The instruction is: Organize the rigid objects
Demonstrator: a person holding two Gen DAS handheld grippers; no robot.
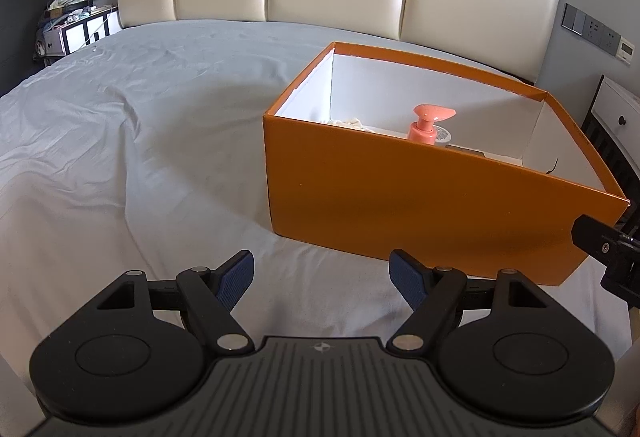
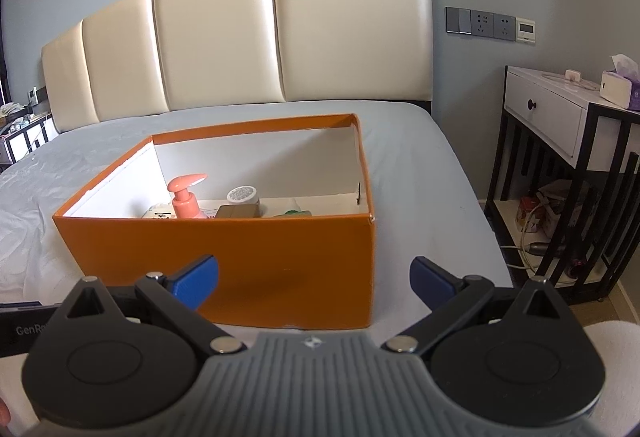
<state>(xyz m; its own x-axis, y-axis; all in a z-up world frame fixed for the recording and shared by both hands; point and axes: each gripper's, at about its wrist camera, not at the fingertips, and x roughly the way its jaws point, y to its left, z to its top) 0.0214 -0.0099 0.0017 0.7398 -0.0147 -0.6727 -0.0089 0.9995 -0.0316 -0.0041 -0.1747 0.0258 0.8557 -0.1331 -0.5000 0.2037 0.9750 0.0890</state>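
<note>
Sorting looks nearly finished: pump bottle (image 2: pixel 185 199) and jars sit inside the orange box (image 2: pixel 224 253), both my grippers (image 1: pixel 321 279) (image 2: pixel 314 283) wide, empty, awaiting another item.

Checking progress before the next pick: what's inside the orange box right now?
In the orange box: a pink pump bottle, a white-lidded jar, a brown block, something green. The front wall hides their lower parts and the floor.

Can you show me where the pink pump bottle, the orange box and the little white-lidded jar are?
pink pump bottle (image 2: pixel 185 201): right wrist view, on its neck collar.
orange box (image 2: pixel 224 245): right wrist view, on its near outer wall.
white-lidded jar (image 2: pixel 242 194): right wrist view, on its lid.
</note>
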